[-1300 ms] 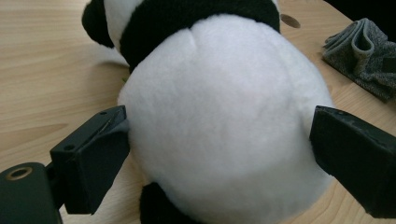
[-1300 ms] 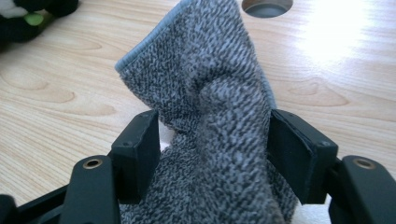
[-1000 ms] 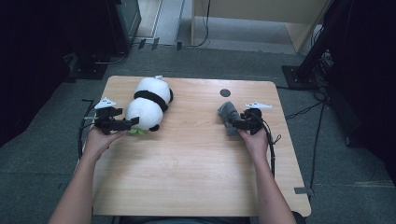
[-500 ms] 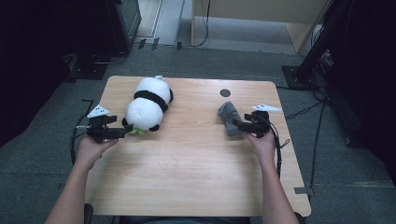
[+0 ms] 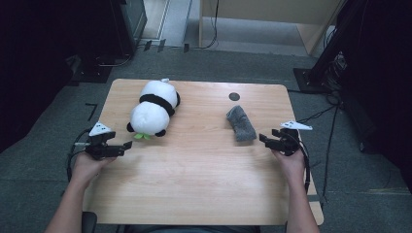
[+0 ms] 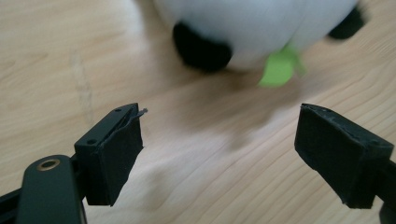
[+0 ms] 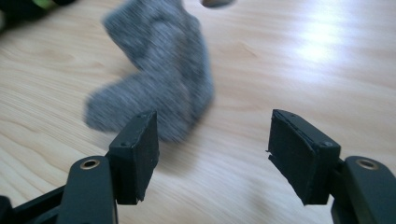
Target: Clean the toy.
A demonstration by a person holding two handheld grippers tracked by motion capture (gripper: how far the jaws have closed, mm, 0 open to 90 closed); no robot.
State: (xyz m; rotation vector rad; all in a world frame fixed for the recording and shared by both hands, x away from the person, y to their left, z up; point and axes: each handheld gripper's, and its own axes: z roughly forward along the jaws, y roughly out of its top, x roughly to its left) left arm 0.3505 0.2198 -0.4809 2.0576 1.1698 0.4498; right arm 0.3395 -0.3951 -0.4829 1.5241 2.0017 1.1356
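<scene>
The left gripper (image 5: 127, 144) hangs released with nothing between its jaws, which have just been closing a little, and the one panda plush (image 5: 152, 109) lies on its side on the counter (image 5: 204, 170) just ahead of it, probably set down and let go there. The right gripper (image 5: 263, 139) is likewise released and empty, with the single grey sock (image 5: 241, 124) lying flat near its jaws, ahead and slightly to their left, apparently laid down too.
</scene>
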